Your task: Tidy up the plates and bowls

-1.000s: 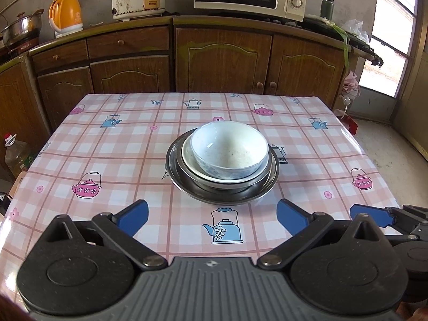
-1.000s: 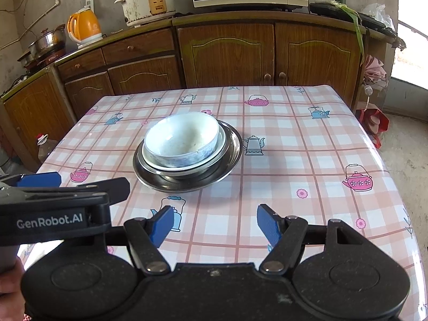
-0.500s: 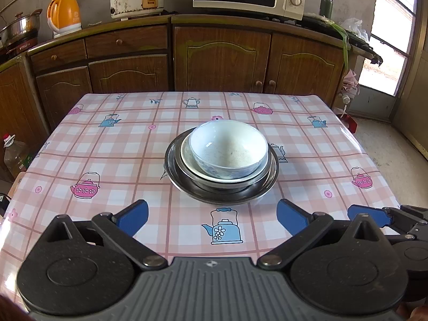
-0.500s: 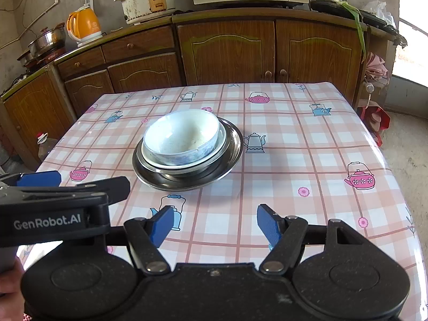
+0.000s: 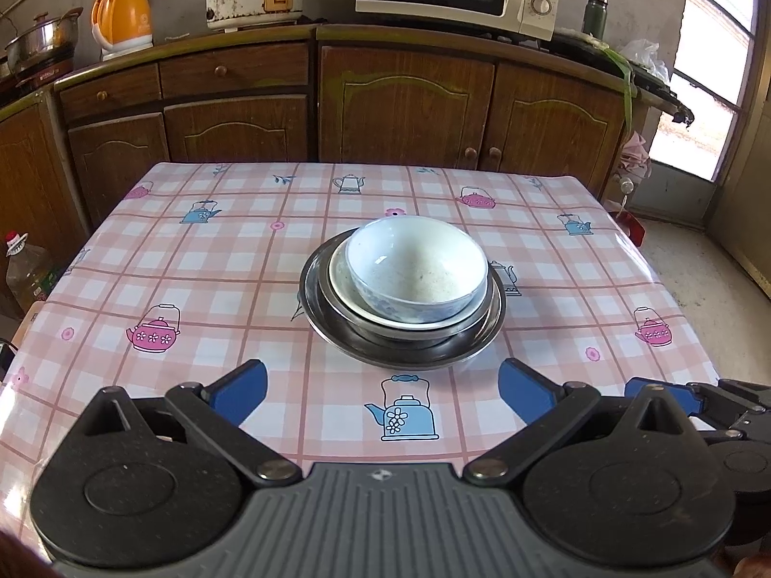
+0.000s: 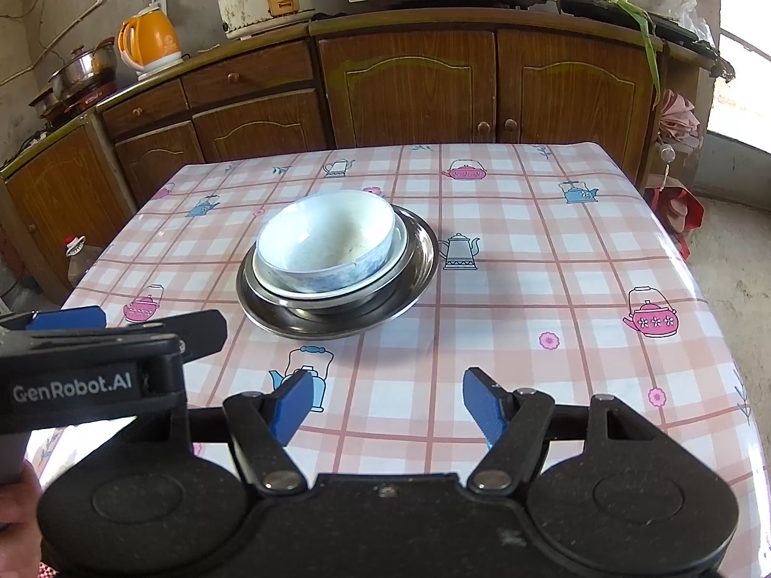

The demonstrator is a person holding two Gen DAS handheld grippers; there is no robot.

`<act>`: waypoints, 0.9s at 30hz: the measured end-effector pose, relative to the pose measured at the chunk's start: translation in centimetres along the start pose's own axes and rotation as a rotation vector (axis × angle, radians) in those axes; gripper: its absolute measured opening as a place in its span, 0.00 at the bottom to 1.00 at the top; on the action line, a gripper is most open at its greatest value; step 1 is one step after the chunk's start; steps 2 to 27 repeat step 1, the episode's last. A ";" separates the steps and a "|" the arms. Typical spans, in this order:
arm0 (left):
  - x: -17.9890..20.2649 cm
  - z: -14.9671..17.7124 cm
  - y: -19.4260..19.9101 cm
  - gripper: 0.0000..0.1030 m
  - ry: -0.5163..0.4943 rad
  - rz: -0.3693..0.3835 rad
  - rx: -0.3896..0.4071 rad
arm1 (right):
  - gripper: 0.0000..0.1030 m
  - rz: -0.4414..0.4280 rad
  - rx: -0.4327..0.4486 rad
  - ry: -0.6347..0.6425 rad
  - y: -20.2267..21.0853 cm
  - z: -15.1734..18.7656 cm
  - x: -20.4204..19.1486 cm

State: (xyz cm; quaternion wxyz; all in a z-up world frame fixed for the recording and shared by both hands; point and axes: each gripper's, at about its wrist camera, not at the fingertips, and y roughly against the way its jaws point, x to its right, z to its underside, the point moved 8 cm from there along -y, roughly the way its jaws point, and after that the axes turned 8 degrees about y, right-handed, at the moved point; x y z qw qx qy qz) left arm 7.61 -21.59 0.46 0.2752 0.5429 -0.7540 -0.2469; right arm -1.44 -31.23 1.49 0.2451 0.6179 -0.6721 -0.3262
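metal plate [image 5: 402,342] mostly covered | bowl [image 5: 417,267] topmost | lower dishes' count unclear

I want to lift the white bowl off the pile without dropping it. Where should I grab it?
Probably pinch the white bowl at its near rim, coming down from above with one pad inside and one outside. It sits upright and open on top of the white plate and metal dishes, so the thin rim is the free part.

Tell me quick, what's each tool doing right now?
Left tool: open, holding nothing, short of the bowl.
Right tool: open, holding nothing.
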 end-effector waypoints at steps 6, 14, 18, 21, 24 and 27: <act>0.2 0.0 0.0 1.00 -0.009 0.016 -0.001 | 0.80 -0.001 0.000 0.000 0.0 0.0 0.0; 0.2 0.0 0.0 1.00 -0.009 0.016 -0.001 | 0.80 -0.001 0.000 0.000 0.0 0.0 0.0; 0.2 0.0 0.0 1.00 -0.009 0.016 -0.001 | 0.80 -0.001 0.000 0.000 0.0 0.0 0.0; 0.2 0.0 0.0 1.00 -0.009 0.016 -0.001 | 0.80 -0.001 0.000 0.000 0.0 0.0 0.0; 0.2 0.0 0.0 1.00 -0.009 0.016 -0.001 | 0.80 -0.001 0.000 0.000 0.0 0.0 0.0; 0.2 0.0 0.0 1.00 -0.009 0.016 -0.001 | 0.80 -0.001 0.000 0.000 0.0 0.0 0.0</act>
